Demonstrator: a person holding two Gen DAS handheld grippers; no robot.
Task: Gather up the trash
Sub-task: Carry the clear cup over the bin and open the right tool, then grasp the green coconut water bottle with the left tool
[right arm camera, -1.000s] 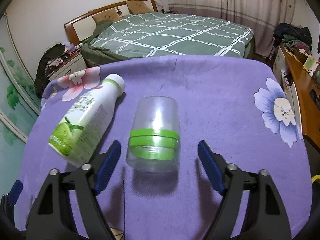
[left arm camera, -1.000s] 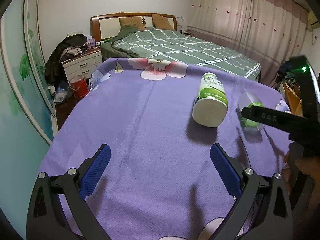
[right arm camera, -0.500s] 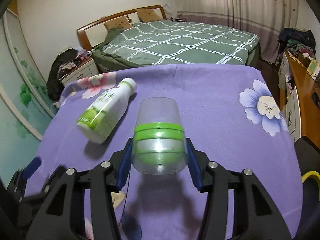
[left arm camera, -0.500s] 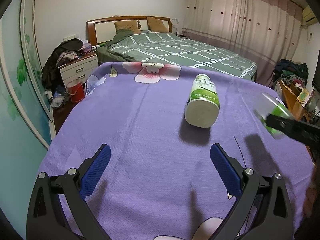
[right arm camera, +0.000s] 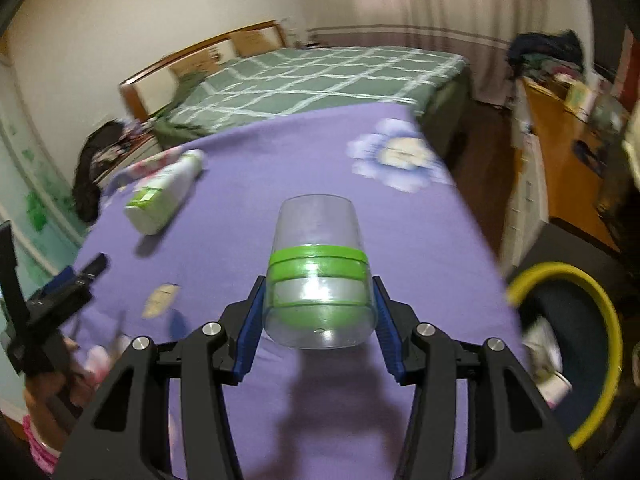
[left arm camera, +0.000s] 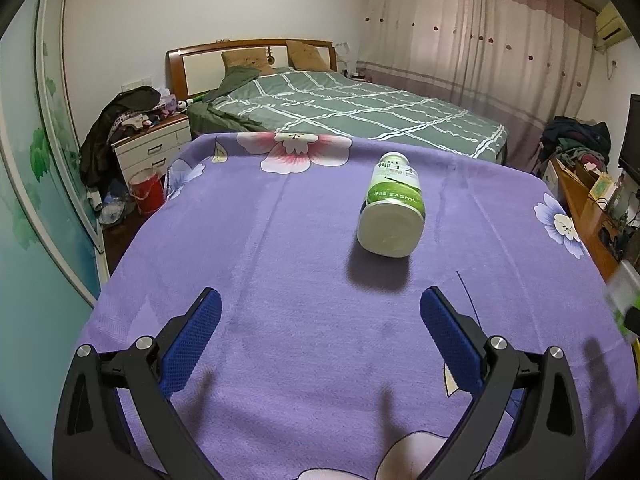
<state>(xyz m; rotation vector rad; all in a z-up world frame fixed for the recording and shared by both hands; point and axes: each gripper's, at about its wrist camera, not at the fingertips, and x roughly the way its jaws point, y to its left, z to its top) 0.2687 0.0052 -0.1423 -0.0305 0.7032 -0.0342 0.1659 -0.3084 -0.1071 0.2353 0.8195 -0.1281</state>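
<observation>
My right gripper (right arm camera: 318,312) is shut on a clear plastic cup with a green band (right arm camera: 318,268) and holds it above the purple cloth near the table's right edge. The cup shows as a blur at the right edge of the left wrist view (left arm camera: 624,292). A white bottle with a green label (left arm camera: 392,210) lies on its side on the purple flowered cloth (left arm camera: 280,280), ahead and right of my open, empty left gripper (left arm camera: 318,340). The bottle also shows at the far left in the right wrist view (right arm camera: 164,198).
A bin with a yellow rim and dark liner (right arm camera: 568,344) stands on the floor right of the table, with white trash in it. A green bed (left arm camera: 352,112) lies beyond the table. A nightstand (left arm camera: 152,152) and red bucket (left arm camera: 146,194) stand at left. A wooden desk (right arm camera: 560,152) runs along the right.
My right gripper closed on the cup, lifted it and carried it right, toward the yellow-rimmed bin. My left gripper stayed open and drew back slightly. The bottle has not moved.
</observation>
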